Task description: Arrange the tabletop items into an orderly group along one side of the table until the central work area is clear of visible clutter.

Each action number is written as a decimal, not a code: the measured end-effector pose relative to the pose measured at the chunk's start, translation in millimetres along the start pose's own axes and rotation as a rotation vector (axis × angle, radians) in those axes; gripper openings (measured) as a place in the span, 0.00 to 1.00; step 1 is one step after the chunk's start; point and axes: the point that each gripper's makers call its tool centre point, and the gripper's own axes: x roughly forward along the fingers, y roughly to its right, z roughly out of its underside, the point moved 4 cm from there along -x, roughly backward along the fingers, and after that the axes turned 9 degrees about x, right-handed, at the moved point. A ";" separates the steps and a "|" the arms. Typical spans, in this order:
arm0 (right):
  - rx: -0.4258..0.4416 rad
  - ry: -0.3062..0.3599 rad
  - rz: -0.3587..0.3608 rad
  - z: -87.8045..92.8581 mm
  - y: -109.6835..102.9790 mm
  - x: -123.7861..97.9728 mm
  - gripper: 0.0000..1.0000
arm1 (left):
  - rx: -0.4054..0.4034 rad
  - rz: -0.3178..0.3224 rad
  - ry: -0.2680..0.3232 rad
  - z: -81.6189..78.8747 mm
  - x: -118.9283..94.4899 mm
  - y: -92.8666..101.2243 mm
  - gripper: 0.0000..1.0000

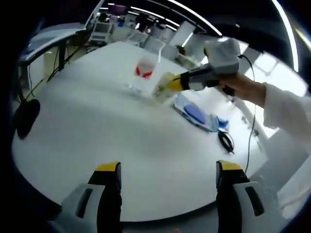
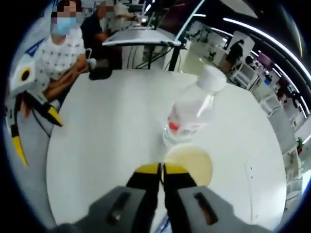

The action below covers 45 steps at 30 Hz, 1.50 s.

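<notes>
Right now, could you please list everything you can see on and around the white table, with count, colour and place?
Bottle: one, clear with white cap and red label, mid-table, just beyond the cup.
Cup: one, pale yellow, at the right gripper's tips.
Packet: one, clear with blue contents, near the table edge.
Cable loop: one, black, beside the packet.
Table: one, white, round.
Seated person: one, behind the table's far edge.
Left gripper: yellow-tipped jaws apart, nothing between them.
Right gripper: jaws closed on the cup's rim.
</notes>
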 end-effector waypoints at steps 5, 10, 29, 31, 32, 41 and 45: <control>-0.006 -0.014 -0.026 0.7 -3.6 3.6 0.00 | -0.004 0.001 -0.004 1.1 2.0 -0.8 0.76; -0.006 -0.015 -0.033 -1.2 -4.1 5.5 0.00 | -0.010 0.002 -0.002 1.1 1.6 -0.5 0.76; -0.028 -0.039 -0.038 -4.1 2.8 15.0 0.00 | -0.029 0.008 0.014 -0.8 0.3 -0.8 0.77; -0.032 -0.041 -0.044 -4.3 2.0 15.7 0.00 | -0.028 0.008 0.014 -0.8 0.3 -0.9 0.77; -0.036 -0.041 -0.045 -4.5 1.7 15.8 0.00 | -0.027 0.008 0.014 -0.6 0.3 -1.2 0.77; -0.039 -0.057 -0.033 -3.5 1.5 18.1 0.09 | -0.033 0.012 0.014 -0.5 0.3 -1.5 0.78; -0.037 -0.058 -0.030 -3.2 2.5 16.6 0.11 | -0.034 0.012 0.014 -0.2 0.7 -1.4 0.78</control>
